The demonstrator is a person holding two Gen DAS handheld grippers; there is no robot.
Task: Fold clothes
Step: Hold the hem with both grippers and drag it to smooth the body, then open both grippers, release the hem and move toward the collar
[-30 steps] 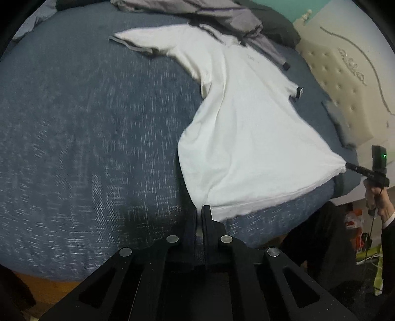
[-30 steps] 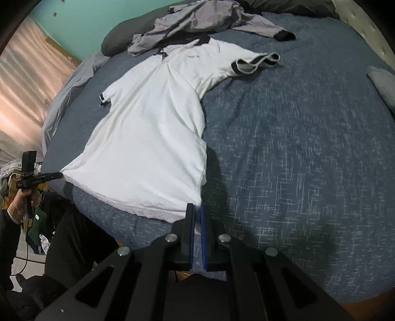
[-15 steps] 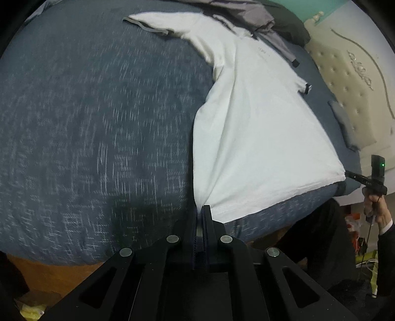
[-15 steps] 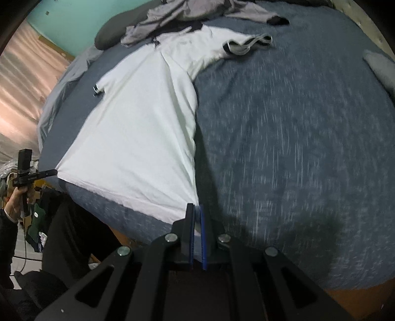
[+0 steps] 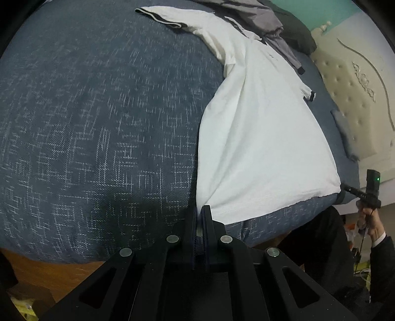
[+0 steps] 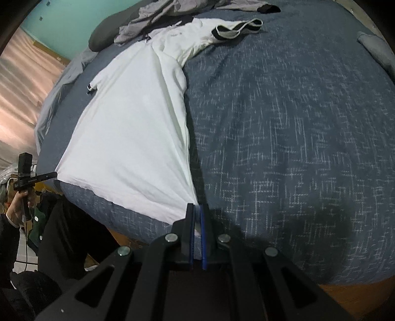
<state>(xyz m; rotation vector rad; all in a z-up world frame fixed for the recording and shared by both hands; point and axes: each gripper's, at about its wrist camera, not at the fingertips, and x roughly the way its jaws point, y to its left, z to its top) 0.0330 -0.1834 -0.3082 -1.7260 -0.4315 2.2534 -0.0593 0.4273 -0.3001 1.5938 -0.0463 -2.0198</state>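
The left tongs (image 5: 200,210) are closed tight on one bottom corner of the white shirt (image 5: 259,138), pinching the hem at the near edge of the bed (image 5: 98,123); the right tongs (image 6: 196,208) are likewise closed on the shirt's other bottom corner, with white cloth caught between the blue pads (image 6: 202,234); each pair of tongs shows in the other's view at the far hem corner, held in a hand (image 5: 371,222); the shirt lies face up and stretched flat along the bed, hem by the near edge, collar toward the far side; one sleeve with a dark-trimmed cuff (image 6: 237,29) spreads out onto the bed's blue cover; a grey garment (image 6: 158,14) lies crumpled on the bed just beyond the shirt's collar, touching it; a cream tufted headboard (image 5: 358,98) stands at the bed's end.
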